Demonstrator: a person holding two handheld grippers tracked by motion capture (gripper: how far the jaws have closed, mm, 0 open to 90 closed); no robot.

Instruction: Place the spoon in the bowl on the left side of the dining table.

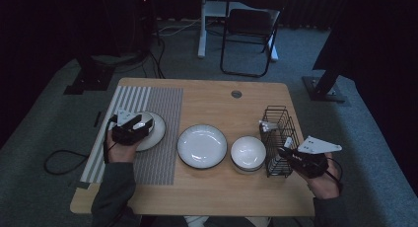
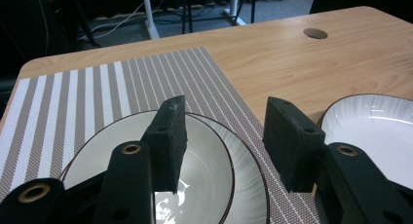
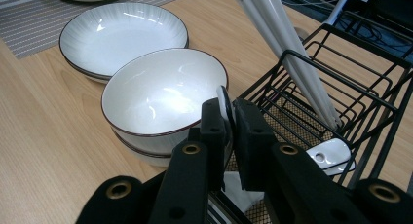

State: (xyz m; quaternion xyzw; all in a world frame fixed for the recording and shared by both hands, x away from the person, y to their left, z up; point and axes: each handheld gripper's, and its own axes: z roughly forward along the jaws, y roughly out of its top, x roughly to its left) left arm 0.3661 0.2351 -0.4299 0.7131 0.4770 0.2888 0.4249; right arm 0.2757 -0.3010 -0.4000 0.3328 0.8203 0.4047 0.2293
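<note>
The right gripper [image 3: 229,131] is pinching a thin white spoon [image 3: 223,103] by its dark-rimmed handle, its jaws squeezed nearly together with the handle standing on edge between them. The spoon is sitting at the near left corner of the black wire rack [image 3: 341,83], at the right side of the table, and its lower part is dropping out of sight behind the jaws. In the high view the right gripper [image 1: 285,151] is reaching in from the near right, its tip at the rack's [image 1: 281,138] near end.

Inside the rack, white chopsticks [image 3: 287,48] are leaning up toward the far side, and another white spoon handle [image 3: 330,153] with a hole in it is lying on the rack's mesh floor to the right of the jaws.

Just left of the rack a white bowl [image 3: 160,97] is standing on the wooden table [image 1: 207,192], and a shallow white plate [image 3: 122,34] is lying left of that, just beside it.

At the far left, the left gripper [image 2: 226,136] is hovering with its jaws spread wide over the right part of another plate [image 2: 214,170], which is resting on a striped placemat [image 2: 97,92]. Nothing is sitting between these jaws. In the high view the left gripper [image 1: 139,124] is pointing right across that plate [image 1: 156,131].
</note>
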